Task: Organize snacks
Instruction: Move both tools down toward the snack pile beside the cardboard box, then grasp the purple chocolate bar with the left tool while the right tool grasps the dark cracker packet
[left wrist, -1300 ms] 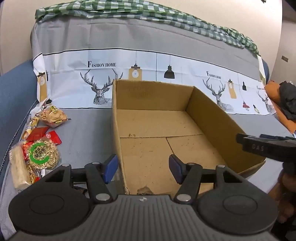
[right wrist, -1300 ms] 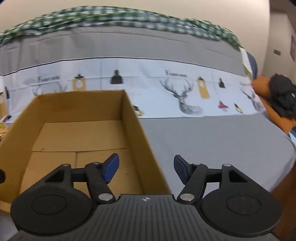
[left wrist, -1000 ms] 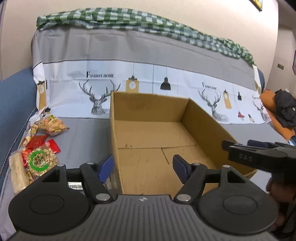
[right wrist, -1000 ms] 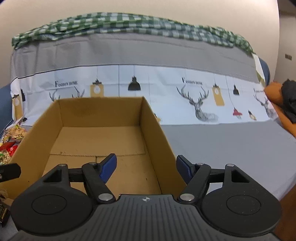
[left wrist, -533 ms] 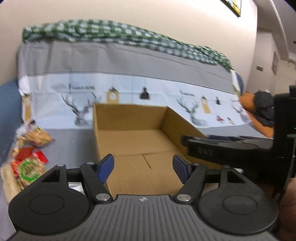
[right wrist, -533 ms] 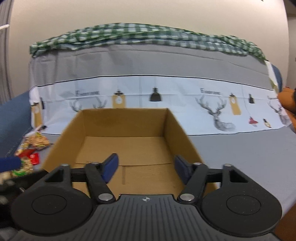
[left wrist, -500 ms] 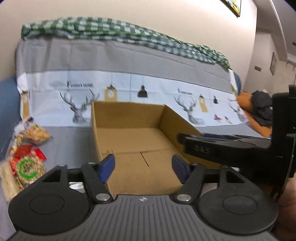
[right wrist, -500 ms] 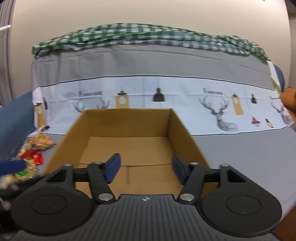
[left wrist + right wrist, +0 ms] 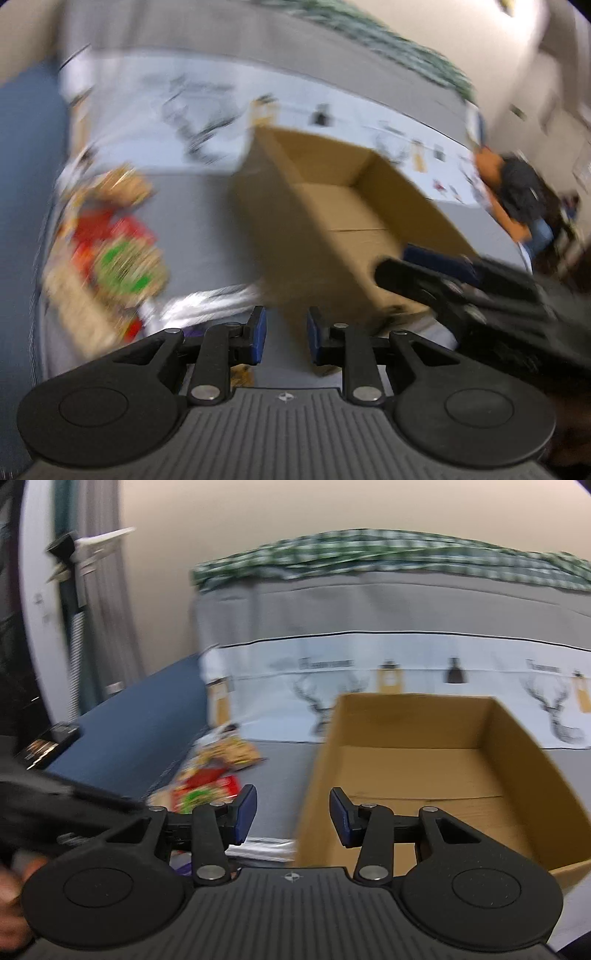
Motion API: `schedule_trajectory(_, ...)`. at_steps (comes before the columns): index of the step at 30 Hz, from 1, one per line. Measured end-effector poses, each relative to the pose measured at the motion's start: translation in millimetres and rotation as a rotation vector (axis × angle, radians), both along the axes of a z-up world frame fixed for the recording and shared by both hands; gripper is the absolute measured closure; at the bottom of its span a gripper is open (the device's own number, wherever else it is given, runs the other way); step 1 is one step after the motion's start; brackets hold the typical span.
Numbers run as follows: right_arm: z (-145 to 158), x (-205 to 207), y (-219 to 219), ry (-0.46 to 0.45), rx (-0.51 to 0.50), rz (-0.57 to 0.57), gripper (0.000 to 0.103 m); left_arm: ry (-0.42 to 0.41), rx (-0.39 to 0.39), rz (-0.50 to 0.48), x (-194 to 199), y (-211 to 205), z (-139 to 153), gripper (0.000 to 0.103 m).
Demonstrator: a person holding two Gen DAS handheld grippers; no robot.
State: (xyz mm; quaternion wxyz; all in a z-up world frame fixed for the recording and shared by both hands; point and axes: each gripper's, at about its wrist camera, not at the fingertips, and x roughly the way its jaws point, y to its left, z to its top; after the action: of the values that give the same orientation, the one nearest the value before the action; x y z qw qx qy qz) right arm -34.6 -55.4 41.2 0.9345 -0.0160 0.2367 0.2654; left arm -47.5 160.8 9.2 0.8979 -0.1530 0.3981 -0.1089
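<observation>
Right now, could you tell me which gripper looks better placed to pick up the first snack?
Probably the left gripper: the snack pile lies close on its side, while the right gripper faces the cardboard box. Both jaws have just been closing, with nothing between them.

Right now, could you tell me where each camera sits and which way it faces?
Left wrist: on the left hand-held gripper, looking down at the cardboard box and blurred snack packets; the right hand-held gripper crosses in at right.
Right wrist: on the right hand-held gripper, facing the box's left wall and sofa back.
Shared: box, packets, grey cover.
</observation>
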Motion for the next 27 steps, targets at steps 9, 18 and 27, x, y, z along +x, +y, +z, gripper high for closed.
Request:
schedule_trajectory(9, -42, -12, 61, 0.095, -0.061, 0.147, 0.057, 0.13, 0.069, 0.132, -15, 31, -22, 0.078)
schedule_trajectory(18, -93, -7, 84, 0.152, -0.155, 0.17, 0.05, 0.134, 0.075, 0.174, -11, 34, -57, 0.077)
schedule_trajectory(27, -124, 2, 100, 0.209, -0.252, 0.195, 0.04, 0.16, 0.149, 0.18, -6, 27, -70, 0.076)
